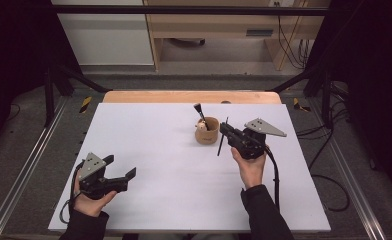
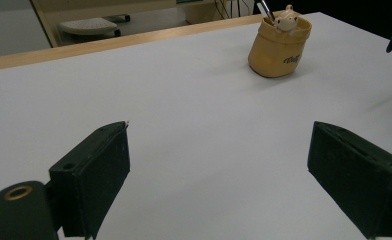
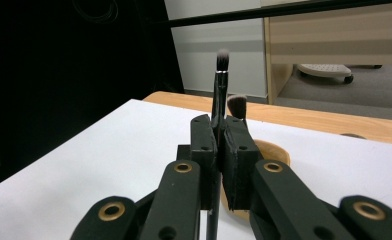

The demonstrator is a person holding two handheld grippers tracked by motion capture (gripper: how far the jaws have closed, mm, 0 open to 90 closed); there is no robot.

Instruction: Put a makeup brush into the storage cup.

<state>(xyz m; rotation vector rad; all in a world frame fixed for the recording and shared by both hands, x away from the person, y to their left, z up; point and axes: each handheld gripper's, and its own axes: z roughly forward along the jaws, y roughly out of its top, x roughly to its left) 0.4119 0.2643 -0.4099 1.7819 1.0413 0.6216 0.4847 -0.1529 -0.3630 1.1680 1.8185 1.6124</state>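
A tan fabric cup (image 1: 207,132) stands right of the table's middle, with a dark makeup brush (image 1: 200,112) and a small pale bear figure in it. Just right of the cup, my right gripper (image 1: 226,132) is shut on a thin black makeup brush (image 1: 222,141) held nearly upright. In the right gripper view that brush (image 3: 221,70) rises between the closed pads, bristles up, and the cup (image 3: 273,151) with its brush (image 3: 238,105) sits behind. My left gripper (image 1: 120,167) rests open near the front left. In the left gripper view its jaws (image 2: 219,170) stand wide apart over bare table, far from the cup (image 2: 280,49).
The white table top (image 1: 174,165) has a wooden strip along its far edge. Metal rails run down both sides, with cables on the floor at the right. Beyond the table stand wooden furniture and a black frame bar.
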